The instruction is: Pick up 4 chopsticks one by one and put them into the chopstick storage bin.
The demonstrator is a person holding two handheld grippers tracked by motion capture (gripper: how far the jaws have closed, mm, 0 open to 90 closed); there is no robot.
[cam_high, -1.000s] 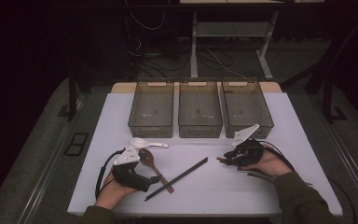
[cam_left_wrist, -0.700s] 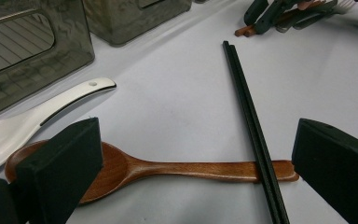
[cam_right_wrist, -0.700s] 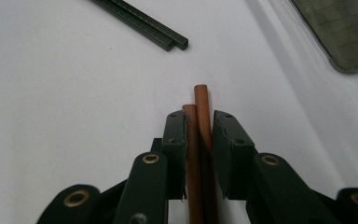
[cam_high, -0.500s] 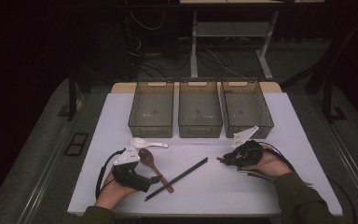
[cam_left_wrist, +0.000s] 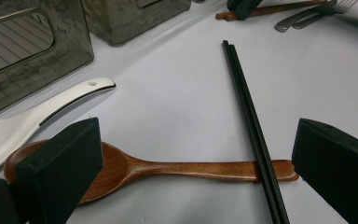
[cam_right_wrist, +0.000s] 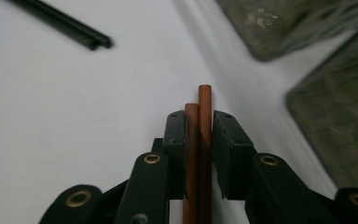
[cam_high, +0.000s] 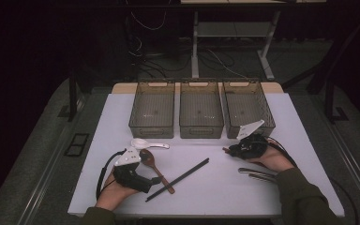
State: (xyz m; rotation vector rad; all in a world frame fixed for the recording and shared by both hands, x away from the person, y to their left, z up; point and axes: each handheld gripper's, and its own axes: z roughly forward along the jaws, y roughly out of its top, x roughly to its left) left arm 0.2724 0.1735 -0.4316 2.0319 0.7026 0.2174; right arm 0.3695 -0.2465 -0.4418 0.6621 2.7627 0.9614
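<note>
Two brown wooden chopsticks [cam_right_wrist: 198,140] are clamped side by side between the fingers of the right gripper [cam_right_wrist: 198,122]; the fingers have just been closing onto them, and the sticks are now grasped. Their long axis is aligned with the fingers, with the tips projecting a little way beyond the pads toward the three bins [cam_high: 201,110] at the far side of the desk [cam_high: 215,197]. In the high view the right gripper [cam_high: 234,150] is seen just in front of the right-hand bin [cam_high: 248,105], so that bin is judged the nearest drop place and the right hand the nearer one to it.

The fingers of the left gripper [cam_left_wrist: 196,182] are held spread wide, released, with nothing pressed between them. Between and just ahead of them a wooden spoon [cam_left_wrist: 168,169] is laid crosswise, its bowl by the left pad and its handle end by the right pad. A pair of black chopsticks [cam_left_wrist: 249,116] is laid over that handle, running away from the fingers. A white spoon [cam_left_wrist: 42,116] is placed just beyond the left pad. Metal cutlery [cam_high: 258,173] is left beside the right hand.
</note>
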